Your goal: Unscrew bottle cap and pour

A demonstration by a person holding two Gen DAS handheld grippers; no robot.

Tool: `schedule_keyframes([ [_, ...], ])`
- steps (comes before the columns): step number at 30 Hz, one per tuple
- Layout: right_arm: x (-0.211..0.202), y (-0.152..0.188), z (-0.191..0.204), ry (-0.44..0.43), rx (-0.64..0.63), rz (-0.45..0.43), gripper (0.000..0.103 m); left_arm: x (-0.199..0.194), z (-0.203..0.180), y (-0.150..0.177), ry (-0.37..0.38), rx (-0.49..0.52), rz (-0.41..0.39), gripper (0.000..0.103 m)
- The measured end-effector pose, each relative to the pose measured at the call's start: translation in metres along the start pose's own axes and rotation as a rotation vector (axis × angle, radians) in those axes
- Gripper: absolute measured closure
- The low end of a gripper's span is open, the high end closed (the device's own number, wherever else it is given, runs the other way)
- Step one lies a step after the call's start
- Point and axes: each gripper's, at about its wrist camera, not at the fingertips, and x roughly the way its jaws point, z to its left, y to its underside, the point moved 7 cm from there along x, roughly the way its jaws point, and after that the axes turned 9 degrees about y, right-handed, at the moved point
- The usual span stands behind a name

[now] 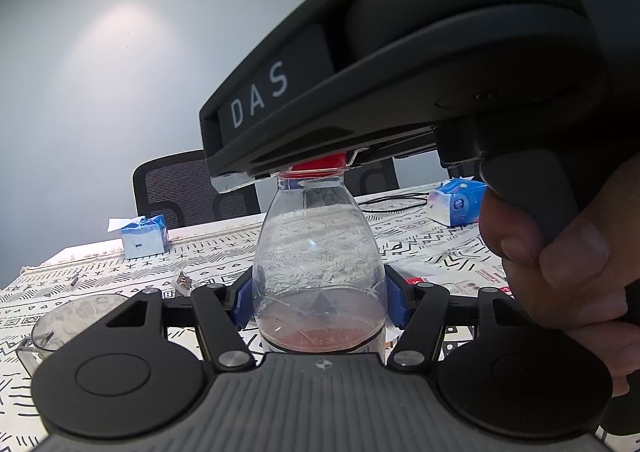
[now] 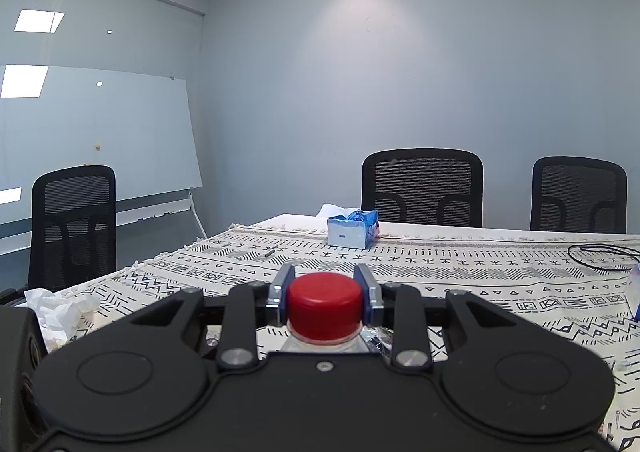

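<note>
Upright clear bottle [image 1: 320,252], red cap [image 2: 325,302] on

Clear plastic bottle [image 1: 320,272] stands upright on desk w/ patterned cloth [image 1: 420,240], centre of left wrist view. Left gripper [image 1: 320,302] fingers [image 1: 242,302] press bottle body at 9 and 3 o'clock. Right gripper [image 2: 325,298] sits above, fingers [image 2: 370,298] either side of red screw cap [image 2: 325,306] on bottle top. Clear plastic cup [image 1: 60,326] at 9 o'clock of bottle. Blue tissue box [image 1: 143,238] behind at 10 o'clock; tissue pack [image 1: 460,203] at 2. Mesh office chair [image 1: 192,187] behind desk at 12.
</note>
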Motion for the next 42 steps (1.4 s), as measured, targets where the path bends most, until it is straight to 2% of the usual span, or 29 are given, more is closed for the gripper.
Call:
schedule_keyframes([
  [30,-0.001,0.001,-0.002,-0.019,-0.009,-0.008,0.069,-0.004,-0.007,0.000,0.006,0.002,-0.003,0.044],
  [35,-0.001,0.000,-0.008,-0.096,-0.044,-0.003,0.070,-0.007,-0.009,0.000,0.018,0.003,-0.005,0.045],
  [42,0.000,-0.001,-0.014,-0.269,-0.091,-0.016,0.070,-0.011,-0.010,0.000,0.030,-0.010,0.001,0.045],
])
